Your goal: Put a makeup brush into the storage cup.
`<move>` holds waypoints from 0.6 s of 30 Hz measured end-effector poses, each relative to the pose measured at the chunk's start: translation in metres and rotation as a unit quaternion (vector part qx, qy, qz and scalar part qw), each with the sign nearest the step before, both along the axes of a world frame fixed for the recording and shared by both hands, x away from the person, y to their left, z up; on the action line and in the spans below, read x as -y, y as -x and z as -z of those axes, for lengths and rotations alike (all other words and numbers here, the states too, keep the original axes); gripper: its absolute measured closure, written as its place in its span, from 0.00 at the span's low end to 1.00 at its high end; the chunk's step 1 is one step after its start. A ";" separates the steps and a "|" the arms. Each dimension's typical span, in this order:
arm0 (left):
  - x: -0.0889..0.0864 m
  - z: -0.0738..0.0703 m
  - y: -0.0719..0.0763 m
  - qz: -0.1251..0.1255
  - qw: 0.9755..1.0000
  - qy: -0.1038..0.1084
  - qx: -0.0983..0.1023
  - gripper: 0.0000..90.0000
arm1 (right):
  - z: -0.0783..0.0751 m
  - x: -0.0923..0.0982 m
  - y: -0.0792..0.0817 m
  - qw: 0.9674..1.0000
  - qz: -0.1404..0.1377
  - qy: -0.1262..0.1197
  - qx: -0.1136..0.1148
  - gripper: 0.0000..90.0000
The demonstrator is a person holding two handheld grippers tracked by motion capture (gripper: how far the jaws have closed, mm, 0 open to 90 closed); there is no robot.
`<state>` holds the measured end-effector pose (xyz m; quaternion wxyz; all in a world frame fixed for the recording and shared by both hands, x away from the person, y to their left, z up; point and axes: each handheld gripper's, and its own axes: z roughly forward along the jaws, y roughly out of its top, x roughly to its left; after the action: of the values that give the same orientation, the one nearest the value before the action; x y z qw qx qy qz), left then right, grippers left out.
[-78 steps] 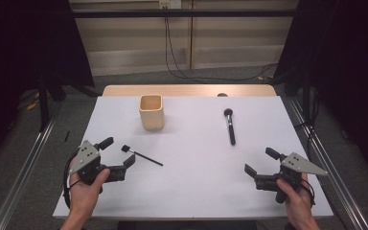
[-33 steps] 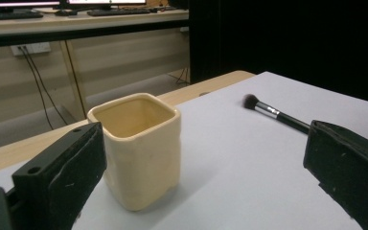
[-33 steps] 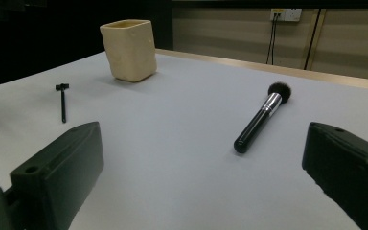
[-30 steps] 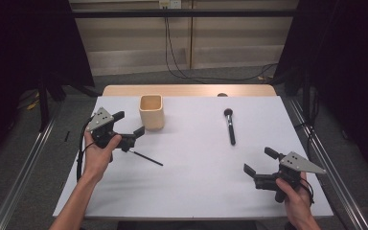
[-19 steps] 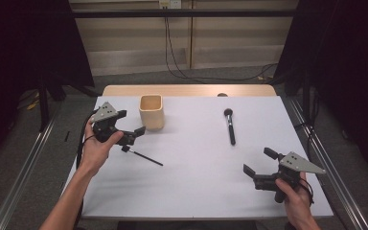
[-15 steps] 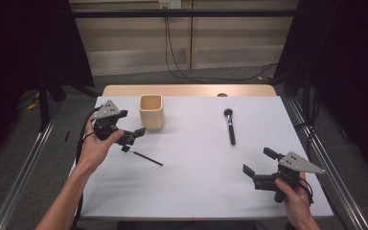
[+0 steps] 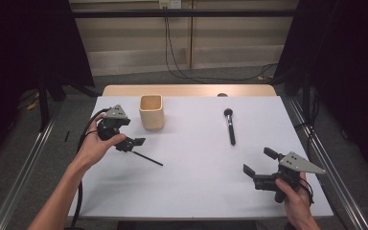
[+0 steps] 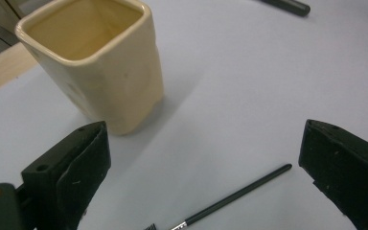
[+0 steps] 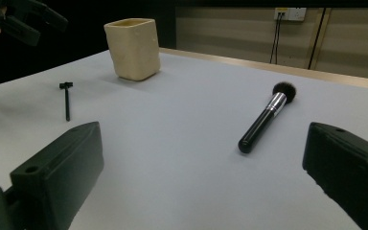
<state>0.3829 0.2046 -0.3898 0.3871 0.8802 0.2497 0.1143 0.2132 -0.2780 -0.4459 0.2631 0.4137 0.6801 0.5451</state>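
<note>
In the right gripper view, the right gripper (image 9: 201,177) has its jaws spread wide over the white table (image 9: 172,143). A black powder brush (image 9: 267,116) lies ahead on the right, a cream cup (image 9: 133,48) stands far left, and a thin black brush (image 9: 66,99) lies nearer on the left.

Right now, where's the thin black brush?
High view: the thin black brush lies flat on the table's left half, just below the open left gripper and in front of the beige cup.
</note>
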 end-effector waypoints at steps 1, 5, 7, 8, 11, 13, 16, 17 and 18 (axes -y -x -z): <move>0.001 0.001 -0.001 0.005 1.000 0.002 -0.006 0.04 | 0.000 0.000 0.000 1.000 0.000 -0.003 0.000 0.00; 0.002 0.007 -0.005 0.021 0.999 -0.027 -0.019 0.05 | 0.000 -0.001 -0.002 1.000 -0.002 -0.001 -0.001 0.00; 0.003 0.010 -0.006 0.018 0.999 -0.025 -0.028 0.04 | 0.000 -0.001 -0.002 1.000 -0.004 -0.001 -0.002 0.00; 0.003 0.010 -0.007 0.020 0.999 -0.031 -0.029 0.05 | 0.000 -0.001 -0.002 1.000 -0.005 0.001 0.000 0.00; 0.004 0.013 -0.008 0.030 0.998 -0.036 -0.038 0.05 | 0.000 -0.001 -0.002 1.000 -0.005 0.001 0.000 0.00; 0.005 0.015 -0.009 0.035 0.997 -0.047 -0.043 0.05 | 0.000 -0.001 -0.002 1.000 -0.006 0.001 0.000 0.00; 0.006 0.020 -0.011 0.036 0.996 -0.064 -0.051 0.05 | 0.000 -0.001 -0.002 1.000 -0.006 0.001 0.001 0.00; 0.006 0.021 -0.012 0.037 0.996 -0.066 -0.056 0.05 | 0.000 -0.001 -0.002 1.000 -0.007 0.002 0.002 0.00; 0.006 0.023 -0.012 0.034 0.995 -0.070 -0.058 0.05 | 0.000 -0.001 -0.002 1.000 -0.007 0.002 0.001 0.00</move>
<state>0.3953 0.1987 -0.4124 0.3127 0.9183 0.2335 0.0669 0.2149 -0.2768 -0.4460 0.2611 0.4079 0.6834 0.5462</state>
